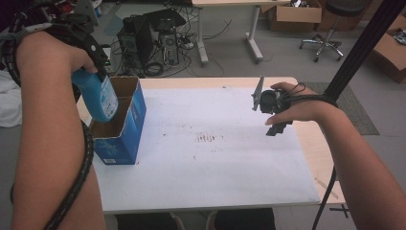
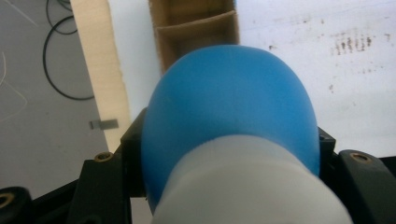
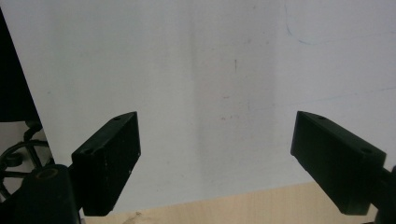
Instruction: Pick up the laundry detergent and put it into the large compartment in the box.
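High view shows your left claw (image 1: 98, 72) clamped on the blue bottle (image 1: 98, 96) — it hangs tilted over the open blue box (image 1: 125, 125) at the left edge of the bench (image 1: 215, 163). Your right claw (image 3: 217, 154) hovers wide open and empty over the bench's right side — well apart from the box.

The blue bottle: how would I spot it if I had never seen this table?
Start at the white table and go to its left edge, where an open blue cardboard box stands. The blue bottle hangs just above the box's opening, gripped by the left tongs. It is rounded plastic with a white label, unlike the square box.
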{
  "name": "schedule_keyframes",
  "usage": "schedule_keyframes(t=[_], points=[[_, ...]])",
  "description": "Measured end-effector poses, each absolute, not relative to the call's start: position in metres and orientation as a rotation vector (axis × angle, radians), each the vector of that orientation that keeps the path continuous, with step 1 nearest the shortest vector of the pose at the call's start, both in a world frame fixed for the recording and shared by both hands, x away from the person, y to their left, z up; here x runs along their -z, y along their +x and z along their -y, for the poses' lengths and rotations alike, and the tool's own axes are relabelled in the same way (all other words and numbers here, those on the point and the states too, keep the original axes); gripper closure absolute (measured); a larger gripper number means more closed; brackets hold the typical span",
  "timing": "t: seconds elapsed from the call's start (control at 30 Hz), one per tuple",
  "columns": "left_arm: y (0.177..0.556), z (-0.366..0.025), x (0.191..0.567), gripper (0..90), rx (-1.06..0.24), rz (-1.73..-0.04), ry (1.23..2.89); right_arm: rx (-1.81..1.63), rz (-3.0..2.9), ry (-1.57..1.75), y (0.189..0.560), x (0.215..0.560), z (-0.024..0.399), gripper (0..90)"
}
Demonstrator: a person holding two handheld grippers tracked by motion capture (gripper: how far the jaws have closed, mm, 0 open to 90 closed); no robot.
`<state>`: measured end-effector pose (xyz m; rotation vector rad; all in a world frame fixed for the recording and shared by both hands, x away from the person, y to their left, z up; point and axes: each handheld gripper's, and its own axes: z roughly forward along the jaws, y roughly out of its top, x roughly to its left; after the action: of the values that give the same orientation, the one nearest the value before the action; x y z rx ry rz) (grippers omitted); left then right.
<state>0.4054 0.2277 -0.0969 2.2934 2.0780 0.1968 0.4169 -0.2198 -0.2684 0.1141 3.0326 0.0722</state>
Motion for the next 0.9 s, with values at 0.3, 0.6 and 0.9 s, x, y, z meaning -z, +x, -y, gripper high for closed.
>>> schedule_keyframes(t=[0.3,0.6,0.9], points=[[0.412,-0.233,0.124,39.2,-0.175,-2.093,2.297,-0.079,-3.025,0.106,0.417,0.267,0.219,15.9],[0.415,-0.234,0.157,39.2,-0.144,-2.087,2.326,-0.069,-3.027,0.104,0.416,0.269,0.219,15.9],[0.416,-0.241,0.186,39.2,-0.110,-2.096,2.318,-0.071,-3.026,0.102,0.415,0.270,0.220,15.9]])
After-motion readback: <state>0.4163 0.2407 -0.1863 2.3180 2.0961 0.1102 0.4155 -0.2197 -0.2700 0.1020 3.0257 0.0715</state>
